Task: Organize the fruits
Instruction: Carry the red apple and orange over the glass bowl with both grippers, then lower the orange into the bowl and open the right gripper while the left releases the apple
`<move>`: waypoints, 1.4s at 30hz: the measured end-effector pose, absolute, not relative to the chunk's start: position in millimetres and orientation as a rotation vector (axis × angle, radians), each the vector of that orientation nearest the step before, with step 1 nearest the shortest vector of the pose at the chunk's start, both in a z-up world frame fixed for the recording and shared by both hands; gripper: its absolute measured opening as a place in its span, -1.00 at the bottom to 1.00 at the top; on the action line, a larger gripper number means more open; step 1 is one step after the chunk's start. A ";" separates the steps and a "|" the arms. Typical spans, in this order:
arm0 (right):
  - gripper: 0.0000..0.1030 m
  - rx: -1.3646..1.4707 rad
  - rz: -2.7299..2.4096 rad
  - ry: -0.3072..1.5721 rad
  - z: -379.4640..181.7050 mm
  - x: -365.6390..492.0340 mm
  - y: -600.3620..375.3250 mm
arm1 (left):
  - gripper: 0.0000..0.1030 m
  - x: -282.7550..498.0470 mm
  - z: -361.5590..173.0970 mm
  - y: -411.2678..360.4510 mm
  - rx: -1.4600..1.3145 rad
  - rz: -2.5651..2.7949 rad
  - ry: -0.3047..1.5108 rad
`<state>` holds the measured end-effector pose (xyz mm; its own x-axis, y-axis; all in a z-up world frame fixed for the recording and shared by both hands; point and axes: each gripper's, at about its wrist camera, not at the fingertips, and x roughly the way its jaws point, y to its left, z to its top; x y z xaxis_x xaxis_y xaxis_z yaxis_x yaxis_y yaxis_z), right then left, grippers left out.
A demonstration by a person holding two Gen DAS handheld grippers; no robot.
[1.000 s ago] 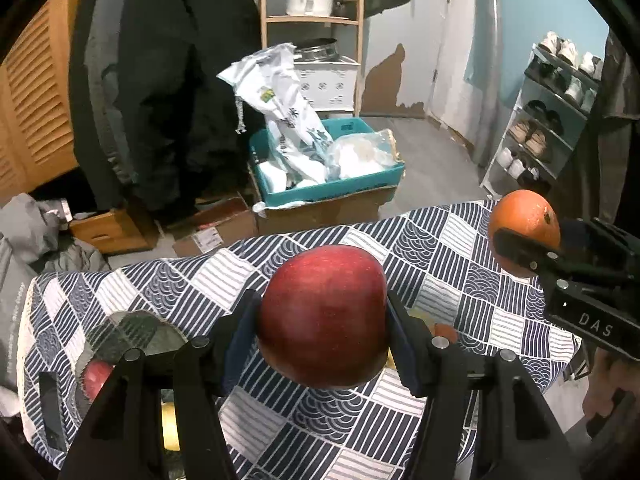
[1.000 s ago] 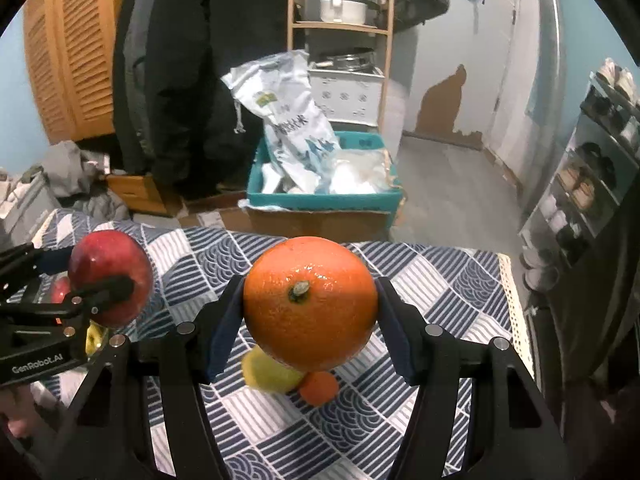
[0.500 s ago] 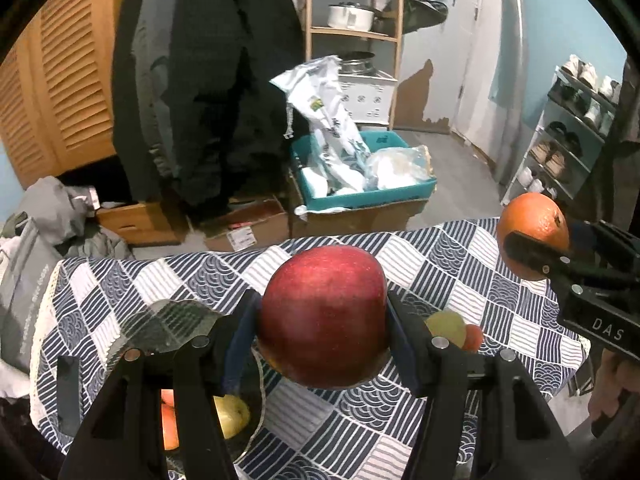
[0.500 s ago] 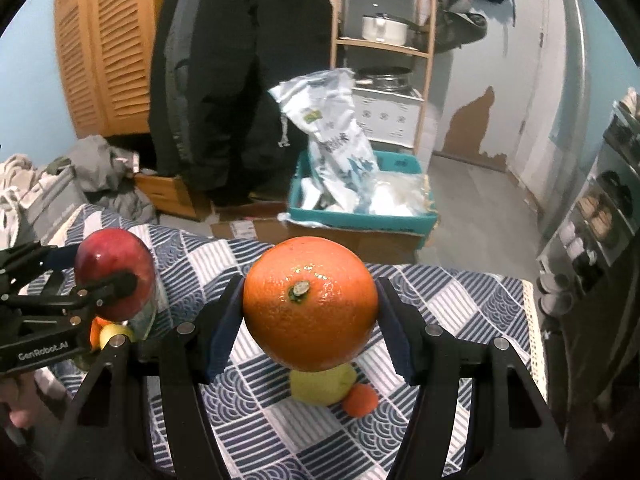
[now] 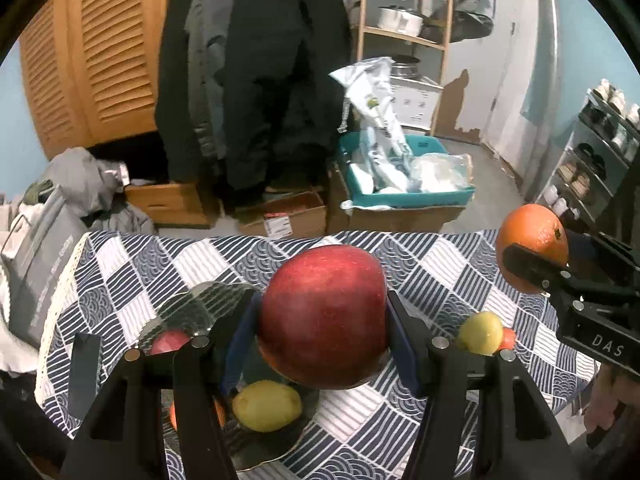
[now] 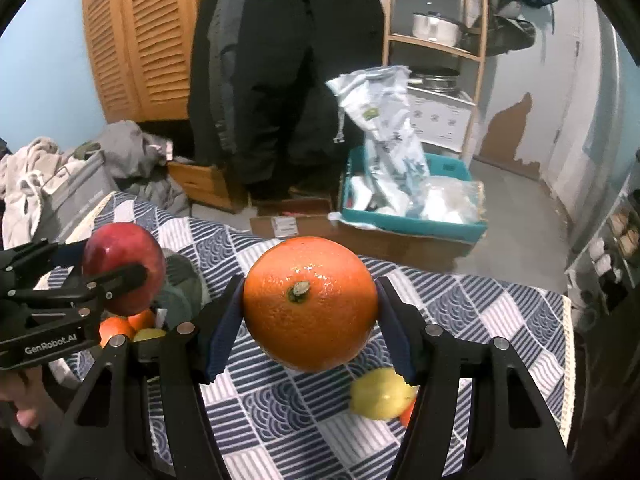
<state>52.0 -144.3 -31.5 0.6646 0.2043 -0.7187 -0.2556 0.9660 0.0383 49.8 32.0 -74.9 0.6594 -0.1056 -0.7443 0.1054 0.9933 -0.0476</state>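
Observation:
My left gripper [image 5: 322, 336] is shut on a big red apple [image 5: 324, 316], held above a glass bowl [image 5: 188, 308] at the left of the table. In that bowl lie a yellow lemon [image 5: 266, 406], a second red apple [image 5: 170, 342] and an orange fruit, partly hidden. My right gripper [image 6: 310, 320] is shut on a large orange [image 6: 308, 304], stem facing me, over the table's middle. Below it on the cloth rest a loose lemon [image 6: 380, 396] and a small orange fruit [image 6: 408, 414]. Each gripper shows in the other's view: the apple [image 6: 120, 264] at left, the orange [image 5: 532, 244] at right.
The table wears a blue and white patterned cloth [image 5: 432, 272]. Beyond its far edge stand a teal crate of bags [image 5: 404, 184] on cardboard boxes, hanging dark coats [image 5: 260, 80], a wooden shelf [image 6: 436, 40] and a shoe rack [image 5: 600, 152]. A person's hand [image 6: 18, 400] grips the left tool.
Both grippers have travelled leftward over the table with their fruits still held. The bowl with its lemon has come into sight under the apple, and the loose lemon has shifted right.

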 end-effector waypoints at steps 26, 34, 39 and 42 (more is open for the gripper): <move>0.25 -0.084 0.448 0.935 -92.4 95.5 -38.2 | 0.22 72.0 -143.8 127.8 -0.082 0.055 0.982; 0.25 -0.110 0.492 0.989 -119.9 99.9 -11.7 | 0.22 82.0 -173.0 141.2 -0.092 0.085 1.053; 0.25 -0.110 0.500 1.025 -135.3 103.7 -6.0 | 0.22 84.2 -184.5 143.8 -0.091 0.096 1.082; 0.25 -0.102 0.502 1.047 -143.4 106.0 -5.6 | 0.22 83.9 -188.5 146.7 -0.101 0.095 1.092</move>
